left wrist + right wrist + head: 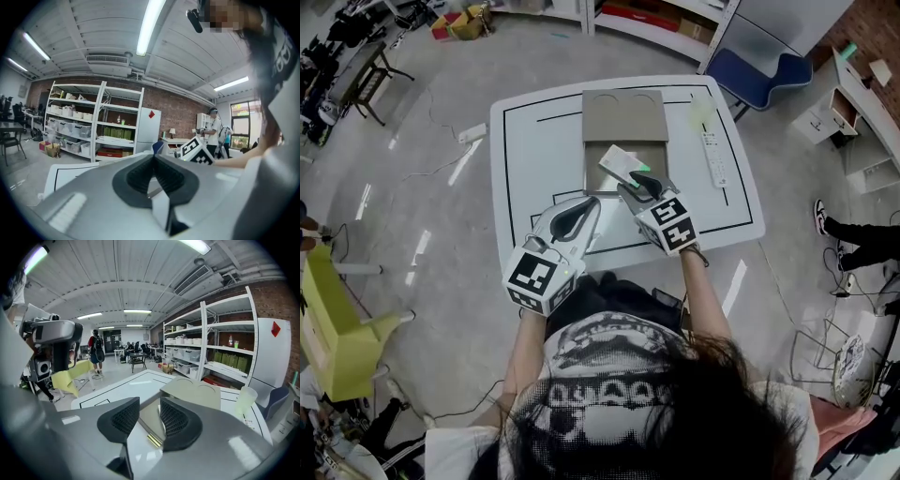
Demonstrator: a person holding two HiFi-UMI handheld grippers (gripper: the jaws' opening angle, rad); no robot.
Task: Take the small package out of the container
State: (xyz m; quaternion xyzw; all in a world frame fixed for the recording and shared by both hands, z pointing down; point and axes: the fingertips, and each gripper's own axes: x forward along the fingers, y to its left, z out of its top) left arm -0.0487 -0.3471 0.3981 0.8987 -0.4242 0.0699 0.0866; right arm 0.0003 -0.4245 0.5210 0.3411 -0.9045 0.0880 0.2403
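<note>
Package (623,165) lies slantwise in the open container (624,117), just ahead of the right gripper (639,184), jaws spread and empty; left gripper (589,208), jaws pressed together, hangs farther back.

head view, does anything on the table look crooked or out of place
Only the small package: it lies turned at an angle over the open container, out of line with its straight sides. The remote and the rest of the table look orderly.

Head view looks steeply down at the table (534,159) (gripper views skim it).
</note>
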